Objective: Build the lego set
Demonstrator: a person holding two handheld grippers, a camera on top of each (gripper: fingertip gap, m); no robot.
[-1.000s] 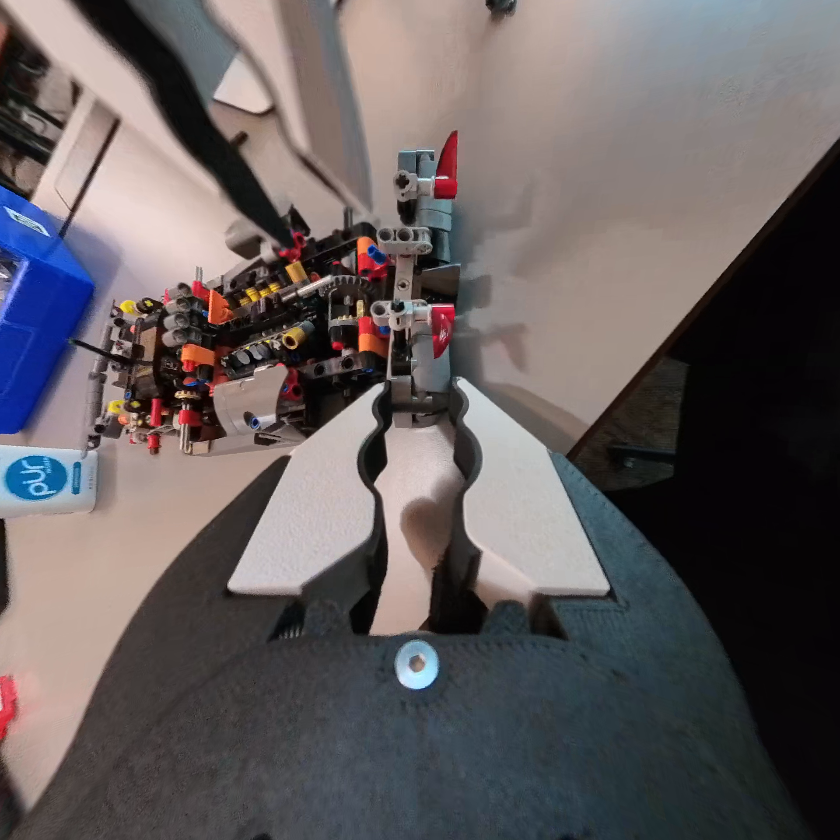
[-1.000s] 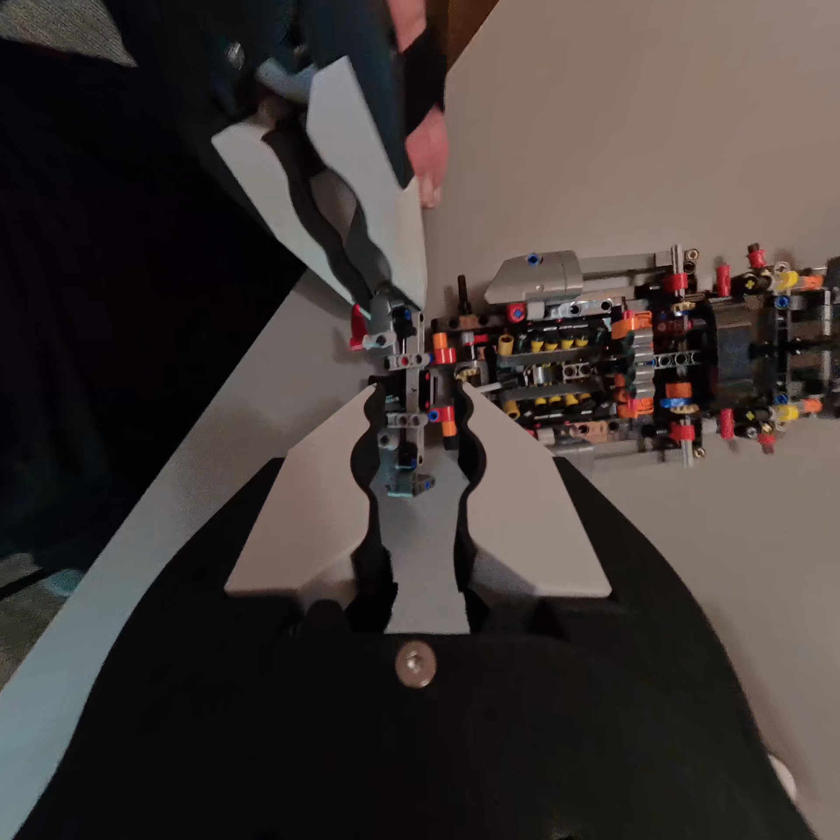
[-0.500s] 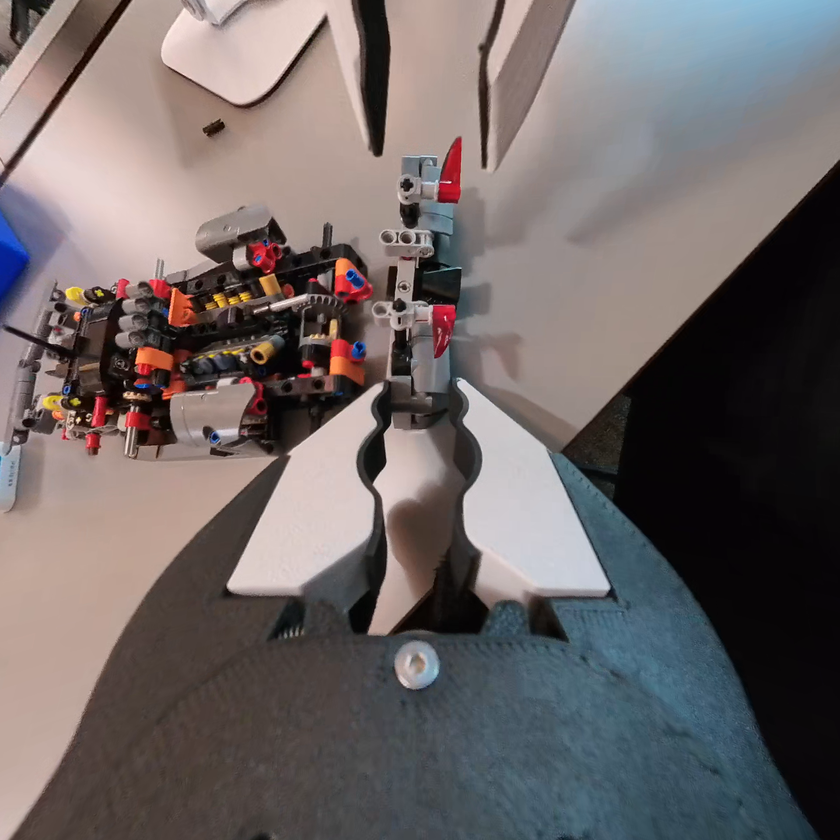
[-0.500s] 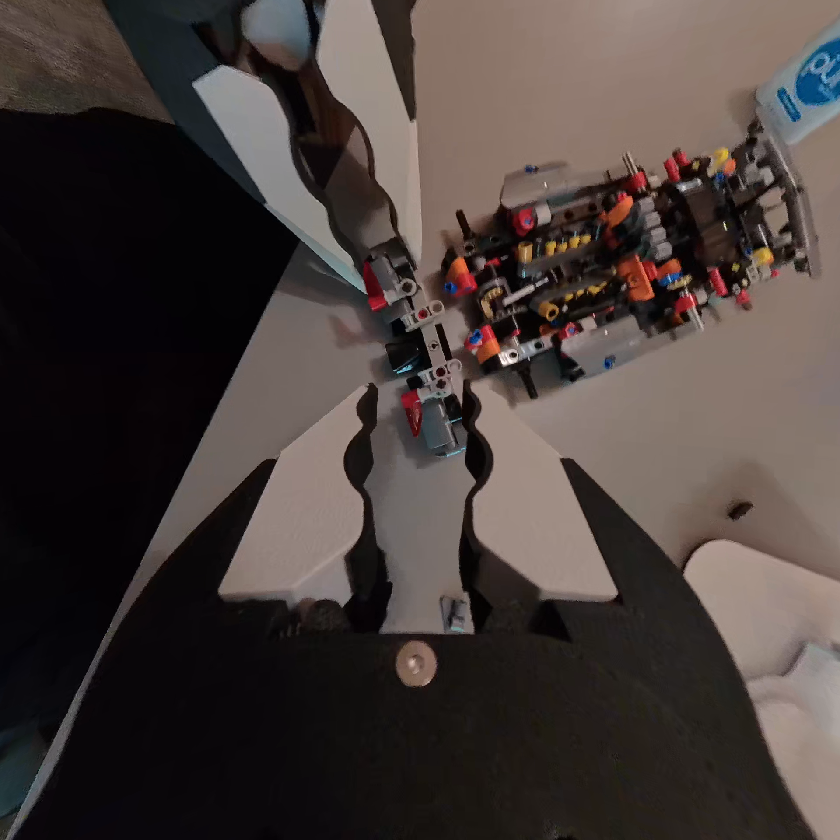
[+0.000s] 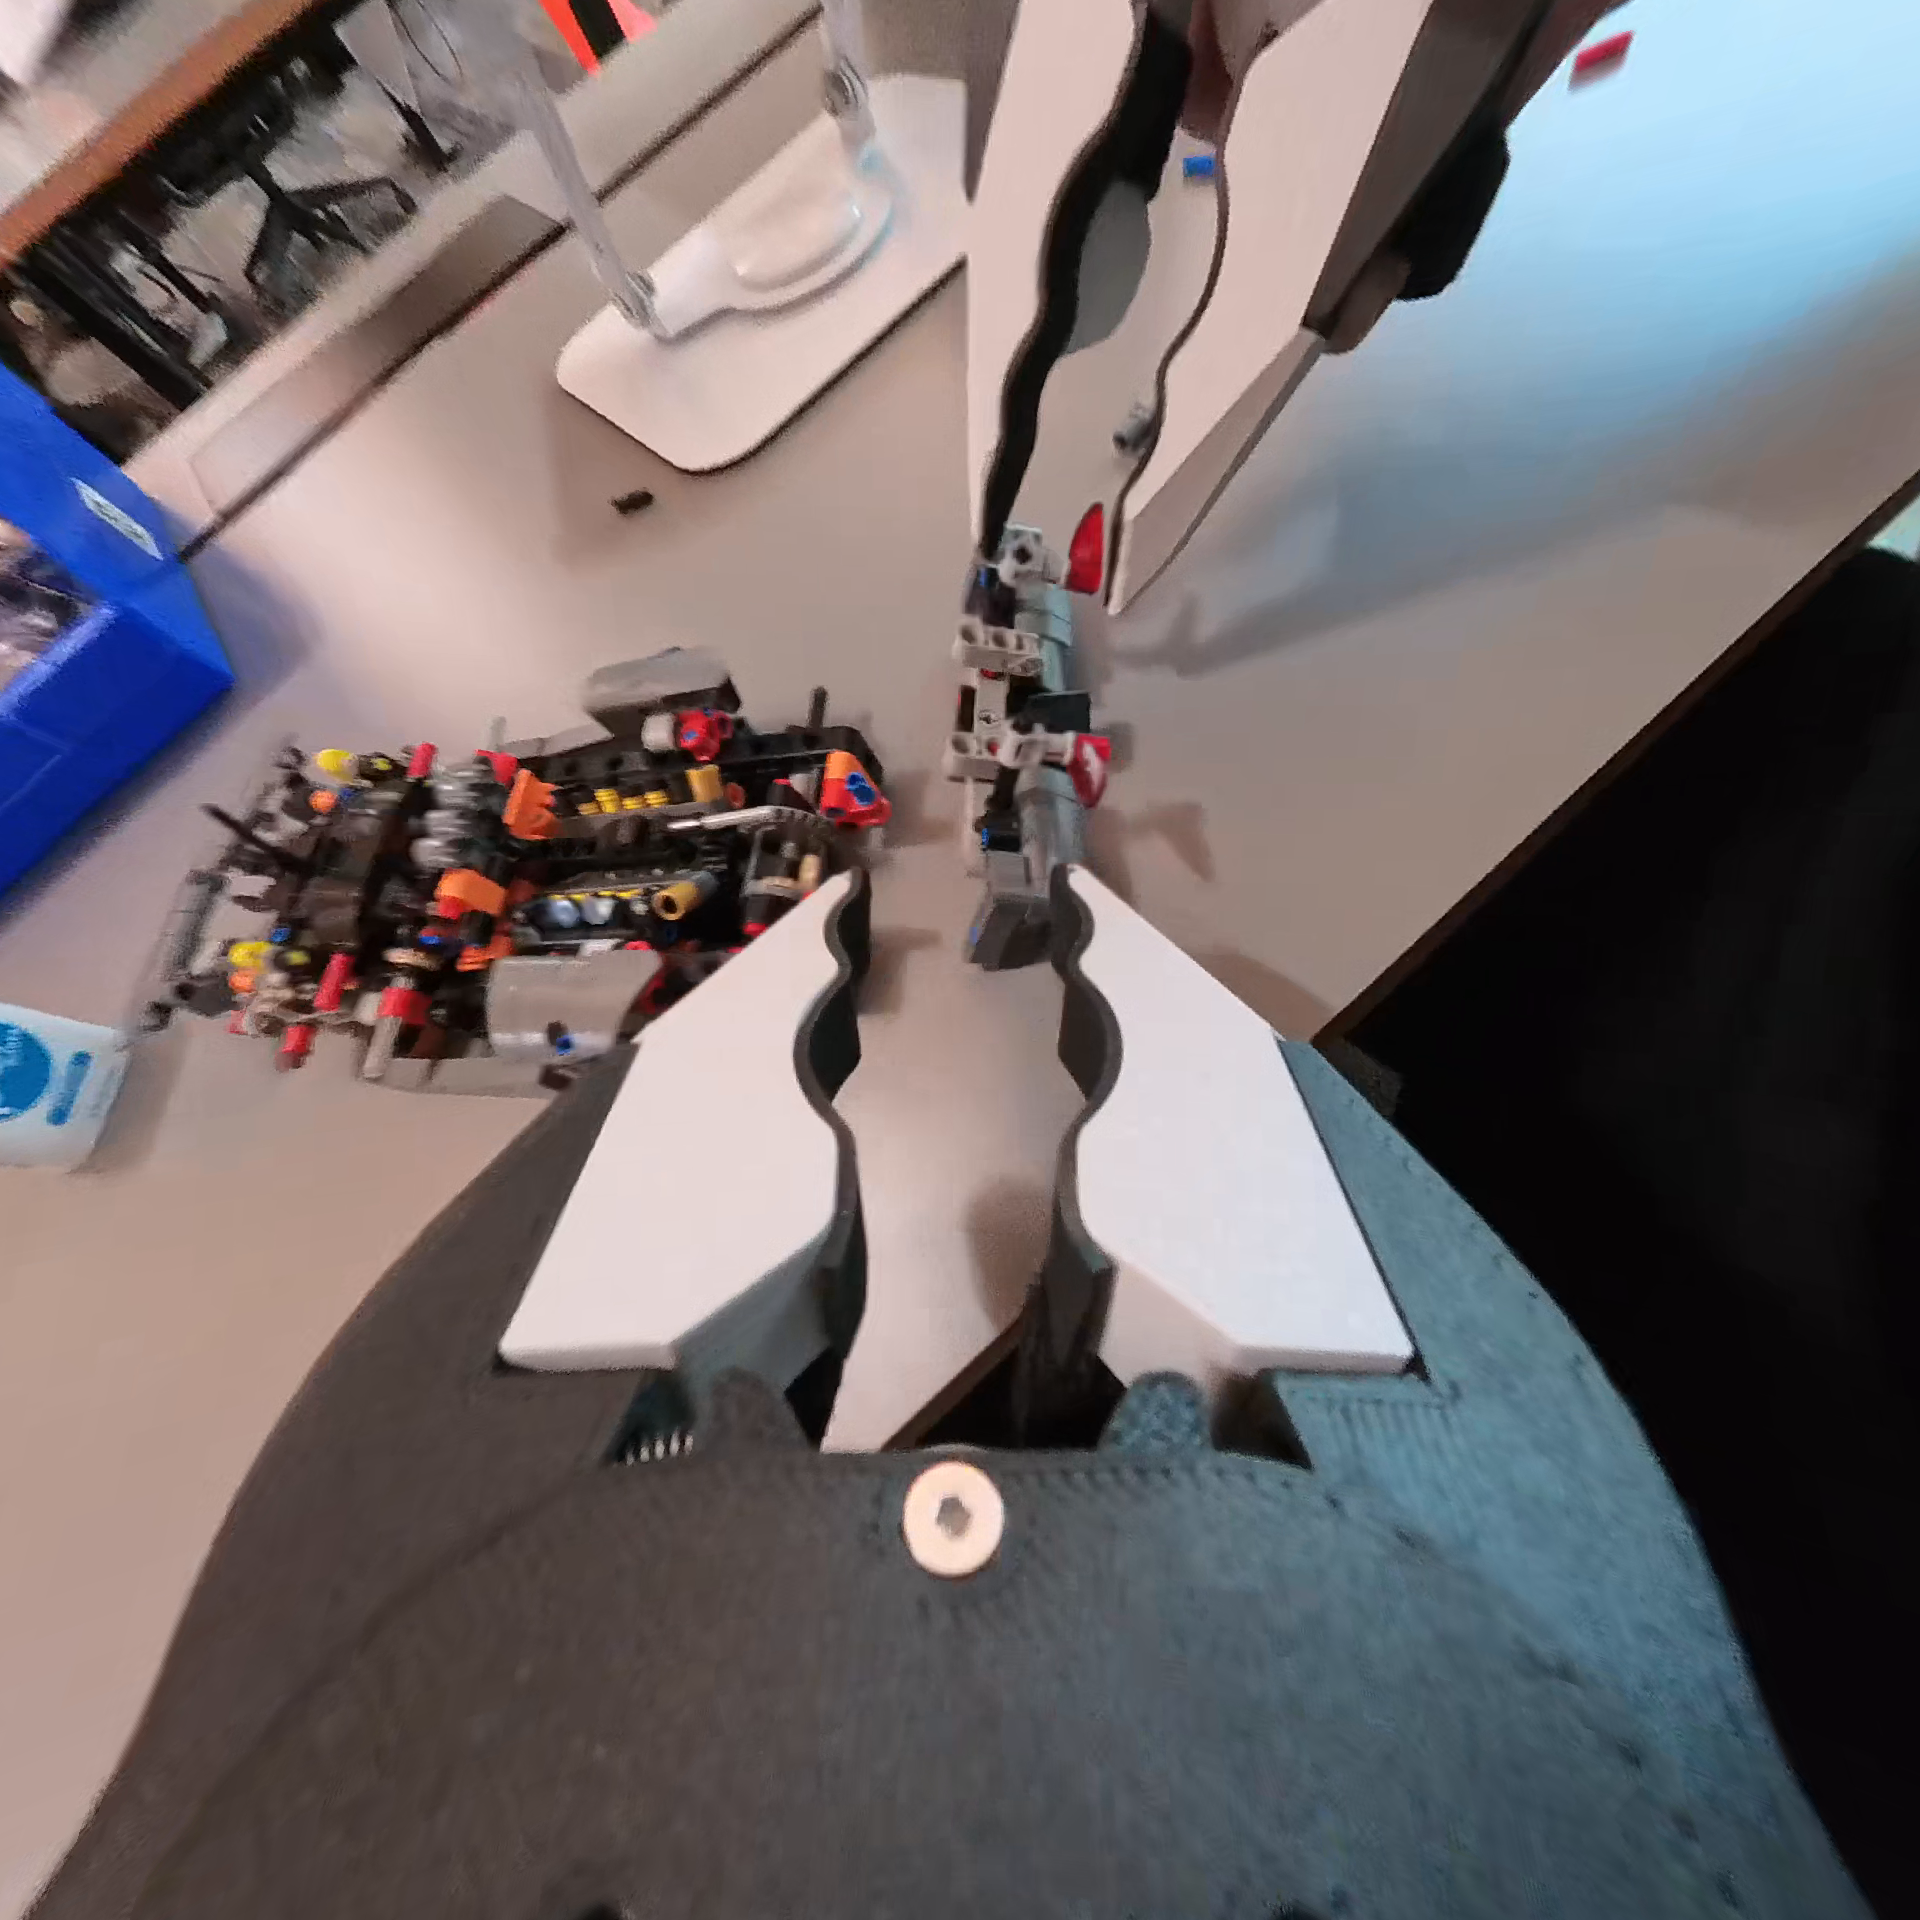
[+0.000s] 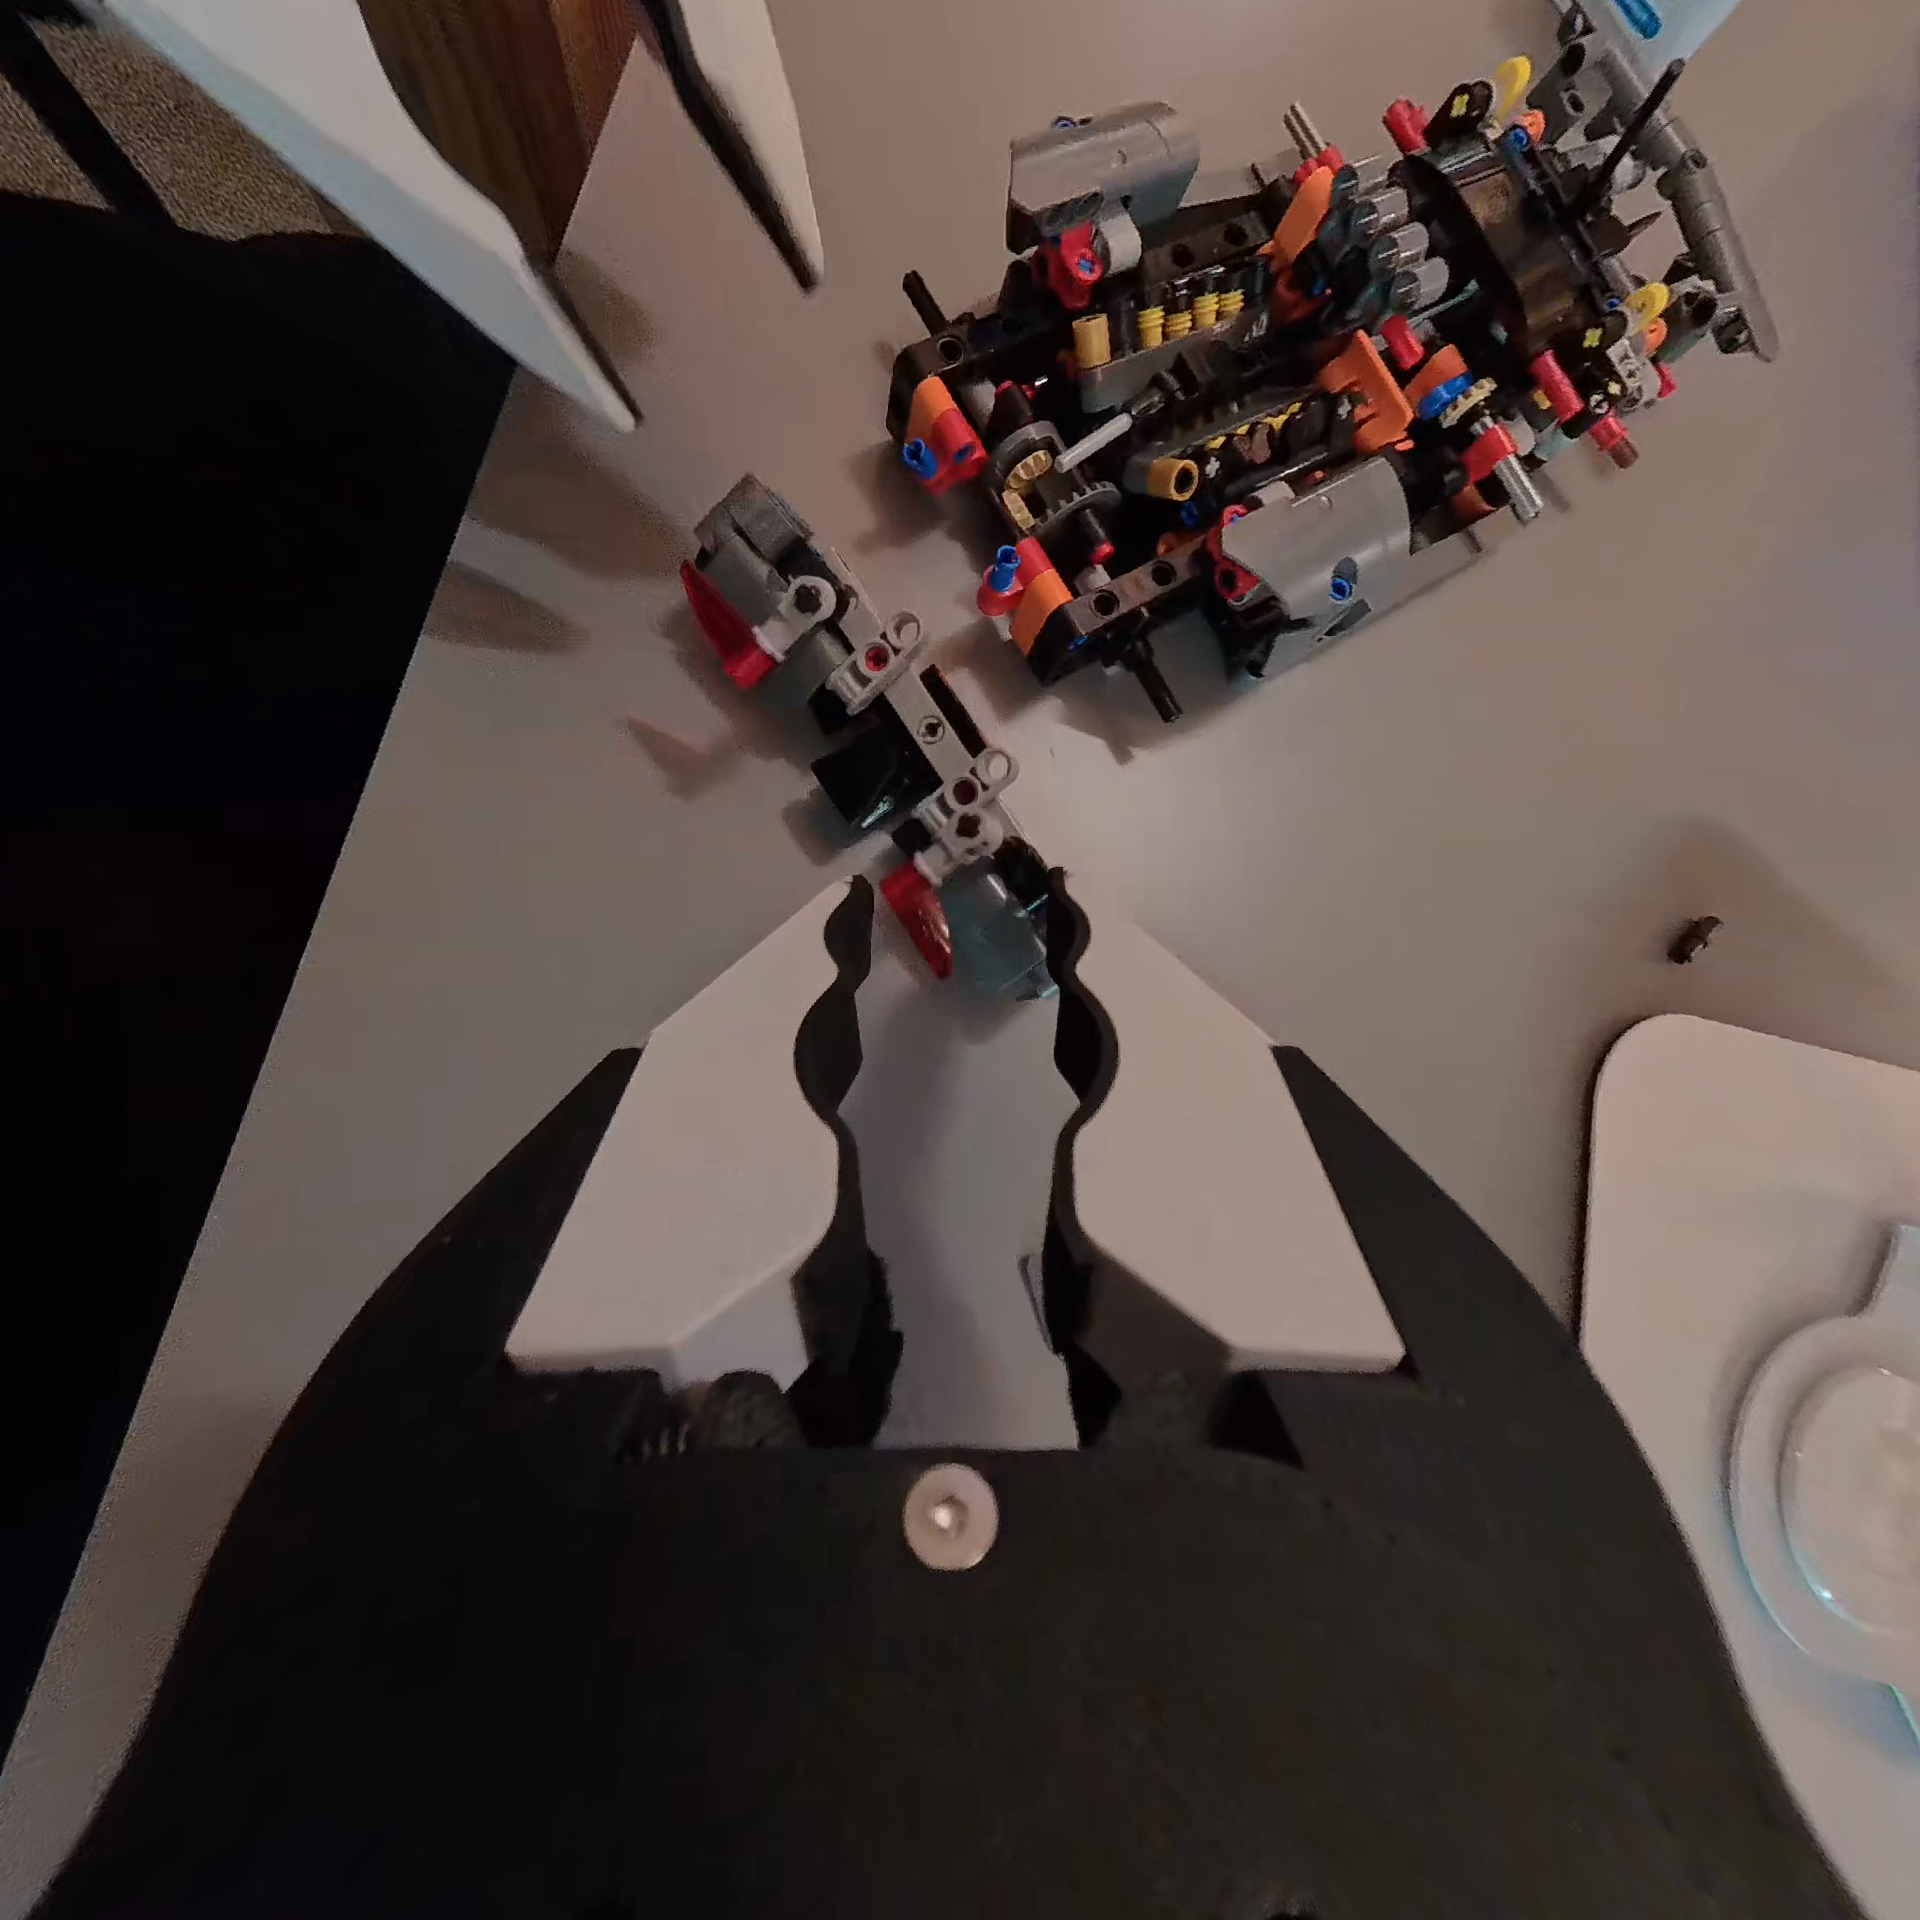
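Note:
A small grey, black and red lego sub-assembly lies on the pale table, apart from the large multicoloured chassis. My left gripper is open; the sub-assembly's near end sits just beyond its right fingertip. In the right wrist view my right gripper is open, its tips on either side of the sub-assembly's other end. The chassis lies beyond to the right. The right gripper also shows at the top of the left wrist view. The left gripper hangs open at the top left.
A blue box and a white container with a blue label stand left of the chassis. A white stand base and a loose black pin lie behind. The table edge runs close by the sub-assembly.
My left gripper, shut on the sub-assembly's end before, has opened and let it go. The sub-assembly now lies apart from the chassis. My right gripper has come down around its other end.

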